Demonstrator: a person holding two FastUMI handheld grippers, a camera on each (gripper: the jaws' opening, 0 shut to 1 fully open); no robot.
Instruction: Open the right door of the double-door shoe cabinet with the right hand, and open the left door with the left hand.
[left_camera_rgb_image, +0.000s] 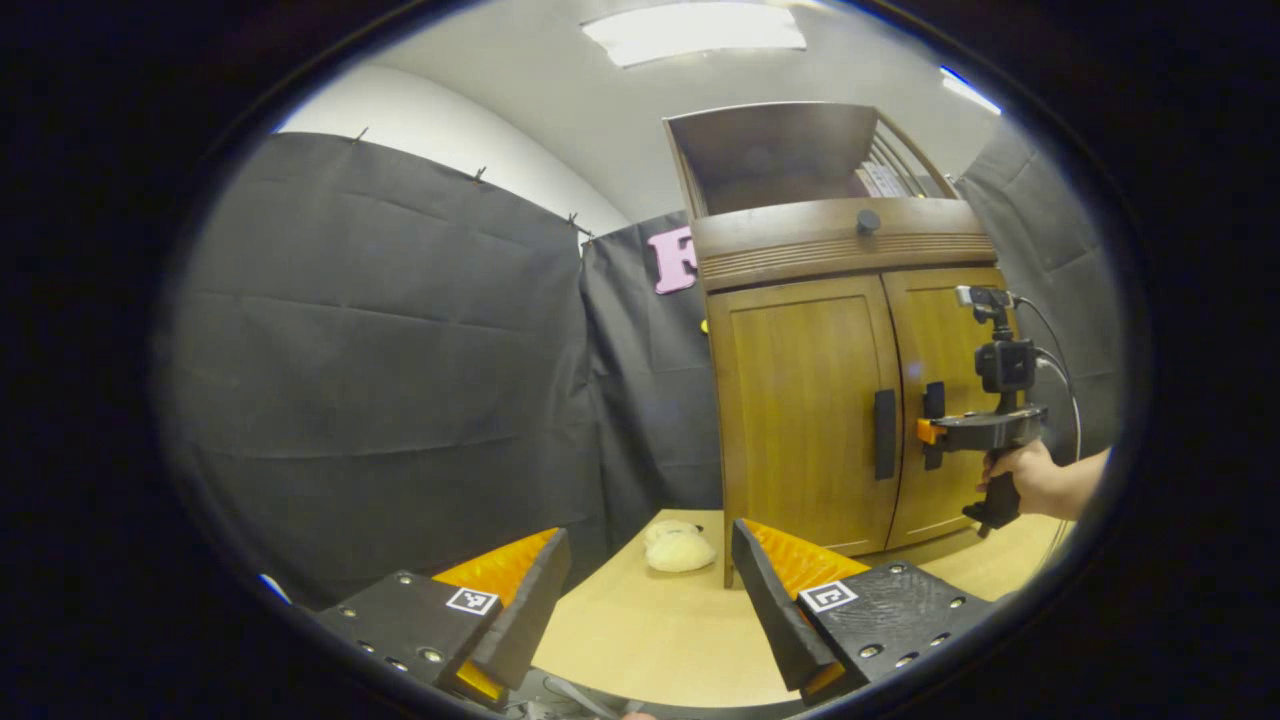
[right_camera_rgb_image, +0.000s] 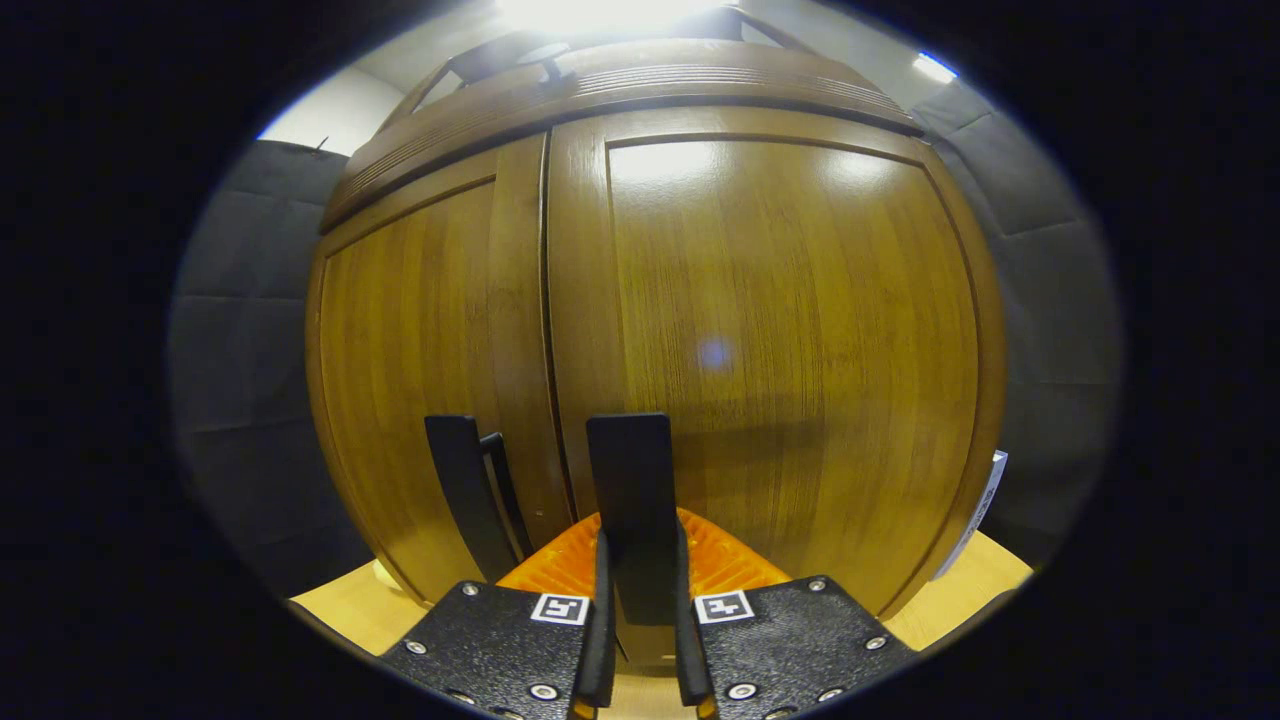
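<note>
While right tongs (right_camera_rgb_image: 640, 600) clamp right door handle (right_camera_rgb_image: 630, 470), left tongs (left_camera_rgb_image: 650, 600) gape wide.

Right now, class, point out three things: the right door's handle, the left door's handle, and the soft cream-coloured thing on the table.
right door handle (right_camera_rgb_image: 628, 470), right gripper view: upper part, above the fingers.
left door handle (left_camera_rgb_image: 885, 434), left gripper view: middle of the bar.
cream-coloured thing (left_camera_rgb_image: 679, 550), left gripper view: its middle.

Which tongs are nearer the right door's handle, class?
Right. The right tongs are closed around the right door's handle, both fingers pressing it. The left tongs hang open, well back from the cabinet, over the table.
</note>
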